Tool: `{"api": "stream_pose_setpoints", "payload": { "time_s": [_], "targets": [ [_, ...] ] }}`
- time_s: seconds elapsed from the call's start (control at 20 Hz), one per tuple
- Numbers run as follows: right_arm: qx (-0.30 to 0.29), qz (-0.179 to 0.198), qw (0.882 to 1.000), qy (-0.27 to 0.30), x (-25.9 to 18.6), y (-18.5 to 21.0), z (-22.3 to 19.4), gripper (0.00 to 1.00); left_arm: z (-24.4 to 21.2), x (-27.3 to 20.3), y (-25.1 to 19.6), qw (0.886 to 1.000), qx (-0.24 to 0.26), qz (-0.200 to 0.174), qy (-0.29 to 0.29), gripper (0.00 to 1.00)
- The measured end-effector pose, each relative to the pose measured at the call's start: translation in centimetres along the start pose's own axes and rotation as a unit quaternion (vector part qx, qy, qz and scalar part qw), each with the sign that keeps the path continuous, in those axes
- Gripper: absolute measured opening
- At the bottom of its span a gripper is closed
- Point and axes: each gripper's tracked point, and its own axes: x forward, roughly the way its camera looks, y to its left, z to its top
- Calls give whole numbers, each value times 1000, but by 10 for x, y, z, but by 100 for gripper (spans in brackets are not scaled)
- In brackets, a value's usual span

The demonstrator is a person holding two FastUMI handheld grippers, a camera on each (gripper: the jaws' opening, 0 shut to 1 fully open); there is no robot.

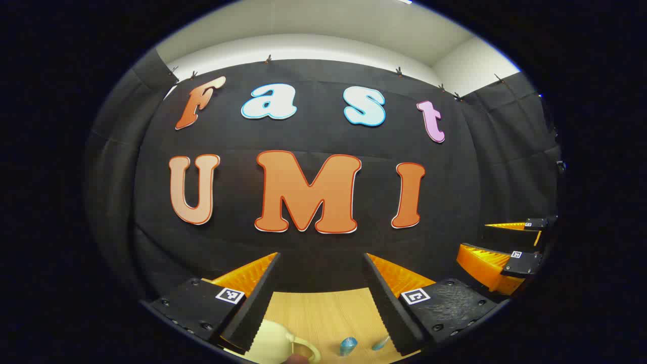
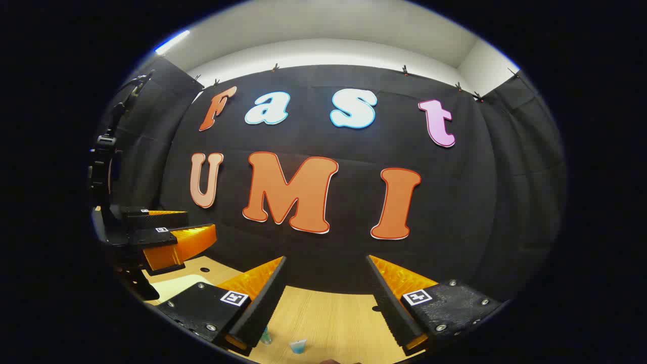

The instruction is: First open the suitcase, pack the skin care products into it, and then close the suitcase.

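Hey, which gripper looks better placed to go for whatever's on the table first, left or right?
Probably left. The left gripper hangs open above a cream jug-like container and a small blue item. The right gripper, also open, has small blue items below it. The suitcase is unseen, so this is tentative.

Even overhead light, sharp centre, heavy fisheye bending at edges, no glare

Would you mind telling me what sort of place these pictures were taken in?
It looks like a staged recording booth, not a real home. Black cloth is clipped up as the walls, a bare wooden table stands before it, and both the left hand-held gripper and the right hand-held gripper are held open above it.
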Motion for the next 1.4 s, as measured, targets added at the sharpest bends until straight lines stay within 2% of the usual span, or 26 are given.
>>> {"api": "stream_pose_setpoints", "payload": {
  "time_s": [0.1, 0.3, 0.45, 0.5, 0.8, 0.9, 1.0, 1.1, 1.4],
  "targets": [
    [10, 6, 1000, -8, 3, -4, 2, 95, 14, 4, -1, 1000, 3, 5, -14, 95],
    [5, 8, 1000, 4, -6, -9, -18, 95, 13, -6, 1, 999, 11, 22, -31, 94],
    [8, 26, 999, 22, -10, 4, -30, 92, 9, -12, 0, 999, 22, 28, -37, 95],
    [9, 30, 999, 23, -13, 6, -30, 95, 10, -15, 0, 998, 28, 31, -40, 95],
    [12, 54, 998, 20, -16, 20, -37, 95, 15, -37, -11, 995, 54, 41, -73, 96],
    [17, 60, 998, 19, -17, 22, -41, 93, 8, -42, -8, 994, 61, 47, -71, 96],
    [19, 60, 998, 18, -17, 21, -44, 95, -2, -46, 0, 993, 76, 59, -63, 100],
    [16, 58, 998, 22, -16, 18, -49, 95, -21, -45, 2, 993, 90, 63, -44, 98],
    [12, 52, 998, 23, -16, 4, -54, 96, -73, -48, 4, 986, 155, 53, 13, 99]
  ]
}}
